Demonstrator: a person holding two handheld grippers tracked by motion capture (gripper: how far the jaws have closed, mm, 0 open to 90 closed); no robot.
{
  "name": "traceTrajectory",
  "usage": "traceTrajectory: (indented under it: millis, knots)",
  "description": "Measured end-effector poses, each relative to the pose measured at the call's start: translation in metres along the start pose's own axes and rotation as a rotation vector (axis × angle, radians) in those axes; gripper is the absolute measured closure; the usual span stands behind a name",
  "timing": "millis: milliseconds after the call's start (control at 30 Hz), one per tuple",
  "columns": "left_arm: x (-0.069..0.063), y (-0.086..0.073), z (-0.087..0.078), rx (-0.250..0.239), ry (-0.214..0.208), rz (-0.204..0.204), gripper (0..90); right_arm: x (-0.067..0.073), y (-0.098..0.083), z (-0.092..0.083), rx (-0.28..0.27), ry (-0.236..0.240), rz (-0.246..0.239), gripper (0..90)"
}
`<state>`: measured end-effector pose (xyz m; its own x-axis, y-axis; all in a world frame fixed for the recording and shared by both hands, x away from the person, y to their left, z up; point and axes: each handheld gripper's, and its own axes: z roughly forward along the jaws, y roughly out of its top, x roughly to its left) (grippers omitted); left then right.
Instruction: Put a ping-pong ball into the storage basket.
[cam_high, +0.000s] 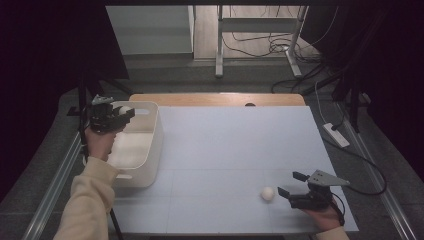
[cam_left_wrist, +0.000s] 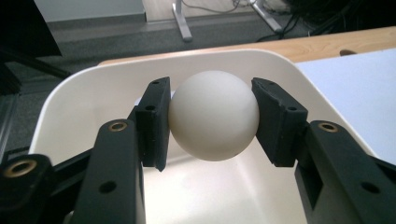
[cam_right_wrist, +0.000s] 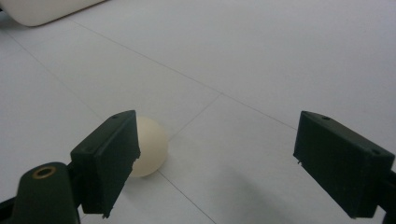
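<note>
Pale grey tabletop (cam_high: 225, 150): my left gripper (cam_left_wrist: 212, 119) clamps smooth white ball (cam_left_wrist: 214, 121) over white plastic bin (cam_left_wrist: 70, 93); careless release could bounce it out. Right gripper (cam_right_wrist: 217, 158) gapes empty beside second white ball (cam_right_wrist: 150, 145), well right of bin; jaw nudge rolls it away.

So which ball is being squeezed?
The ball over the white bin, pinched by the left gripper. The other ball lies loose on the table.
</note>
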<state>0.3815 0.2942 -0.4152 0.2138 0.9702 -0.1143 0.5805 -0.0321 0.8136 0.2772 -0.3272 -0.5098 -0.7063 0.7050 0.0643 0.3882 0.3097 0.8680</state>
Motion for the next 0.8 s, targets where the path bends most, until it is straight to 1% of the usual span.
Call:
traceTrajectory:
  millis: [100, 333, 800]
  knots:
    - [-0.0013, -0.0001, 0.0023, 0.025, 0.011, 0.016, 50.0, 0.0, 0.0001, 0.0002, 0.0, 0.001, 0.0, 14.4]
    - [-0.0017, -0.0005, 0.0044, 0.052, 0.016, 0.023, 49.9, 0.0001, 0.0003, 0.0001, -0.002, 0.003, -0.001, 14.3]
    - [-0.0025, -0.0007, 0.002, 0.038, 0.017, 0.02, 49.6, -0.0001, 0.0004, 0.0002, -0.002, 0.004, -0.001, 14.3]
